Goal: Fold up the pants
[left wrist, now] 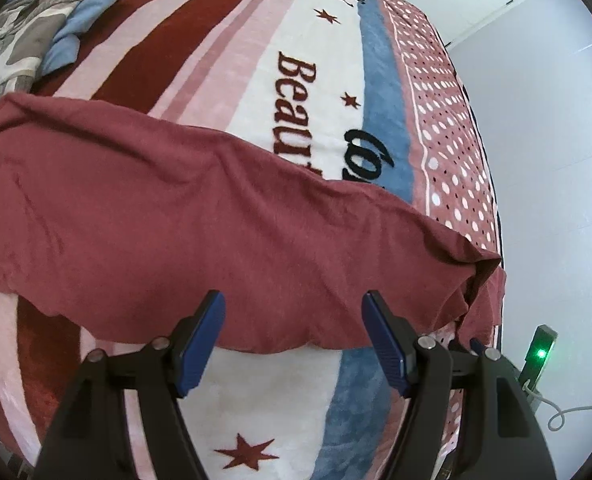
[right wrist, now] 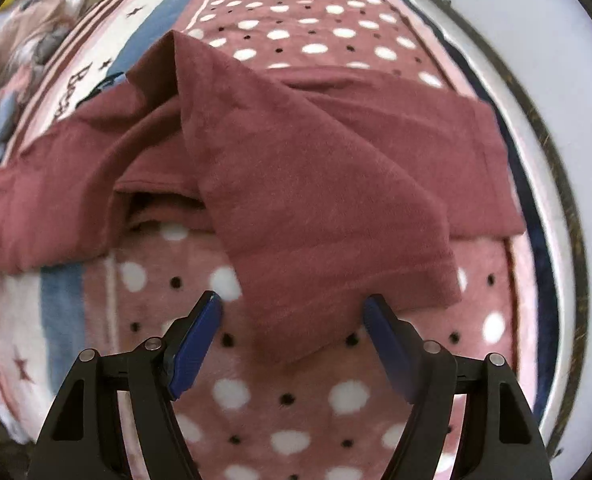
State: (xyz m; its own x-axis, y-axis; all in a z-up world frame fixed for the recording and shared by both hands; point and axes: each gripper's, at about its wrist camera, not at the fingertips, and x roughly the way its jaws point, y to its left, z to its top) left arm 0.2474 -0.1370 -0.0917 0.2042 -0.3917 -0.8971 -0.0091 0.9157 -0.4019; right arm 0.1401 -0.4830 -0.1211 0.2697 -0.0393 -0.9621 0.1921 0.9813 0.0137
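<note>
On my left gripper [left wrist: 293, 300] I see the jaws standing open and empty above the near edge of the maroon pants [left wrist: 167, 216], which lie stretched across the striped blanket [left wrist: 223, 72] on the bed. On my right gripper [right wrist: 291, 304] the jaws are open too, gripping nothing, with a folded-over corner of the pants [right wrist: 316, 184] lying on the dotted blanket [right wrist: 296, 408] between the blue pads [right wrist: 193, 340].
</note>
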